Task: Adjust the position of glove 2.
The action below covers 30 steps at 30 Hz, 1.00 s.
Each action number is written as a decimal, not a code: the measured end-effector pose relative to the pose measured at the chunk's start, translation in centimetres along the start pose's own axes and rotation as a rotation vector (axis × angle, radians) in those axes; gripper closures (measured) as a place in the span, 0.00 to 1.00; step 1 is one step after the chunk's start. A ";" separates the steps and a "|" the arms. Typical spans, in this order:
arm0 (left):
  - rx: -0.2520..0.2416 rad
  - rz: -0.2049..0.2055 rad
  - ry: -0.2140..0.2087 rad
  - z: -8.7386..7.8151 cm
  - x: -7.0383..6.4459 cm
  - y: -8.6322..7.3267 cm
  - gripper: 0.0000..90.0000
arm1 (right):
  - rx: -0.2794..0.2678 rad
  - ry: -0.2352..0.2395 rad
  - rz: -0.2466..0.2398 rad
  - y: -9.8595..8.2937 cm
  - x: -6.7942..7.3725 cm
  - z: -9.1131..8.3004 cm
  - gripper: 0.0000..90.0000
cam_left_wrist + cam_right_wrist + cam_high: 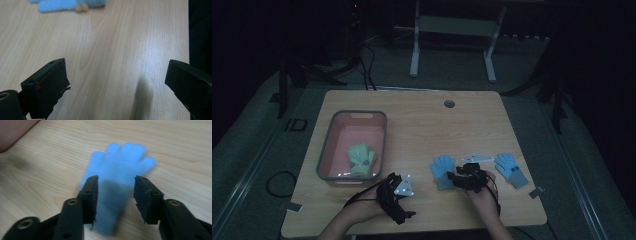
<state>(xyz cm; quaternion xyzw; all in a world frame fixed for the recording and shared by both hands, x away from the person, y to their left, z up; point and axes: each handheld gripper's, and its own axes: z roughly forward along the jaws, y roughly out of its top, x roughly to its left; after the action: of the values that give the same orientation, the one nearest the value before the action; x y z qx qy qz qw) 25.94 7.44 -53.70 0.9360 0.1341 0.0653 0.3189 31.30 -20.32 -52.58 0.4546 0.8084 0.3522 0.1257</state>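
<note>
Straddling the near blue glove [117,180], the right gripper [116,200] has its two black jaws set apart on either side of the glove's palm and cuff, not yet pinching it; the jaws hang over or just at the fabric, and whether they touch it cannot be told. That glove lies flat on the wooden table [422,130], to the right of the pink basket [326,150] with bare wood between them, fingers fanned out away from the person. It looks like soft fleece or knit, fuzzy at the edges, limp and very light, so it should fold and drape as soon as it is lifted; nothing in it seems fragile or slippery. A sensible hold is across the palm or the cuff, gathering enough cloth for the pads to bite rather than nipping one finger, which would let it dangle. Its partner, the second blue glove [510,170], lies farther right of the basket, well beyond the first. Inside the basket rests a yellow-green glove [361,159]. The left gripper [117,82], near the basket's front right corner, has its jaws spread wide over bare, smooth wood grain and holds nothing.
</note>
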 end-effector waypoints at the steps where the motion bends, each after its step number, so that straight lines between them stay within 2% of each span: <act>1: 0.000 -0.005 -0.007 0.1 0.0 -0.1 0.05 | -0.009 -0.003 -0.006 0.0 -0.6 -0.6 0.56; 4: 0.001 -0.016 -0.039 0.5 0.0 -0.3 0.05 | -0.037 -0.033 -0.027 -0.2 -2.3 -2.2 0.56; 6: -0.006 -0.028 -0.055 0.7 -0.1 -0.4 0.05 | -0.062 -0.050 -0.060 -0.4 -4.5 -3.7 0.56; 9: -0.014 -0.023 -0.055 0.6 -0.1 -0.3 0.05 | -0.071 -0.068 -0.076 -0.9 -7.3 -5.2 0.60; 11: -0.022 -0.020 -0.050 0.6 -0.1 -0.3 0.05 | -0.060 -0.063 -0.077 -1.3 -9.3 -6.0 0.62; 14: -0.026 -0.014 -0.043 0.6 -0.2 -0.3 0.05 | -0.024 -0.098 -0.078 -1.8 -11.9 -6.7 0.68; 17: -0.020 -0.005 -0.037 0.7 -0.2 -0.3 0.05 | 0.010 -0.080 -0.063 -2.5 -14.2 -7.2 0.68; 19: -0.028 -0.016 -0.049 0.8 -0.2 -0.3 0.05 | 0.026 -0.083 -0.091 -2.9 -15.3 -7.3 0.68; 23: -0.023 -0.015 -0.045 0.9 -0.2 -0.3 0.05 | 0.059 -0.079 -0.085 -3.6 -17.3 -7.2 0.68; 25: -0.031 -0.020 -0.045 0.8 -0.2 -0.3 0.05 | 0.064 -0.081 -0.084 -3.7 -17.6 -7.0 0.68; 28: -0.038 -0.029 -0.043 0.7 -0.1 -0.3 0.05 | 0.121 -0.096 -0.084 -4.2 -18.4 -6.2 0.69; 30: -0.034 -0.031 -0.044 0.8 -0.1 -0.4 0.05 | 0.114 -0.098 -0.088 -4.4 -18.4 -5.9 0.69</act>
<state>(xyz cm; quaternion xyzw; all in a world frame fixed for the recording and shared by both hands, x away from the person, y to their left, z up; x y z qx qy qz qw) 25.92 7.22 -54.57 0.9294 0.1402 0.0422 0.3387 35.55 -39.62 -53.54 0.4418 0.8391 0.2772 0.1546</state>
